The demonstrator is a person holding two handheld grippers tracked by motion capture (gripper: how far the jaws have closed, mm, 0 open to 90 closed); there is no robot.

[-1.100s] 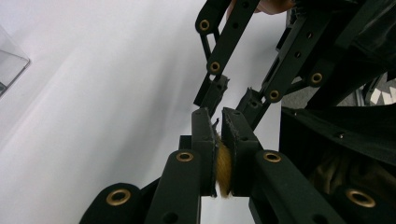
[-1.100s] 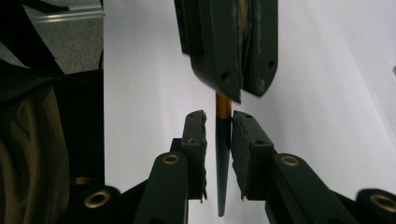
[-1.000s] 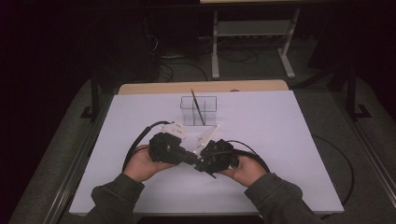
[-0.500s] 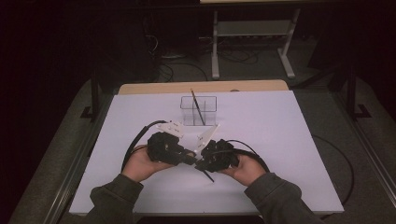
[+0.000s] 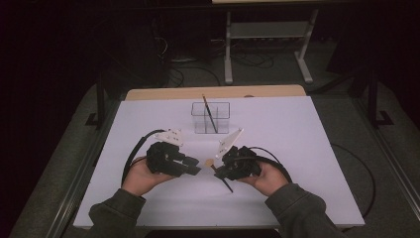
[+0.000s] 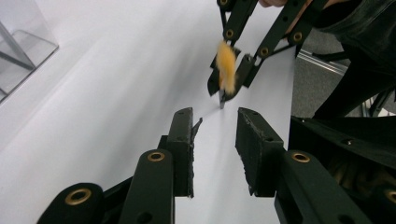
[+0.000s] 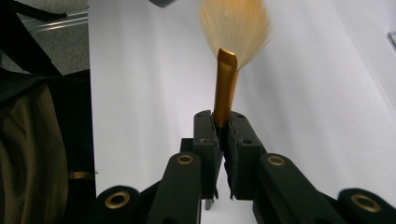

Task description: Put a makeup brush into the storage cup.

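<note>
Here the right claw (image 7: pixel 223 135) clamps the brush (image 7: pixel 225 88) by its gold ferrule, low over the near worktop (image 5: pixel 307 148); the left claw (image 6: pixel 215 140), just opening, holds nothing. Next, probably: carry it to the far clear holder (image 5: pixel 211 117).

A clear plastic holder (image 5: pixel 211 118) sat on the white table (image 5: pixel 307 148) with one dark brush (image 5: pixel 210 114) leaning inside it.

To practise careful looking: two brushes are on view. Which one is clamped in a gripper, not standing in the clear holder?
The fan brush with pale bristles and gold ferrule, clamped in the right gripper. The other brush leans inside the clear holder, untouched.
</note>
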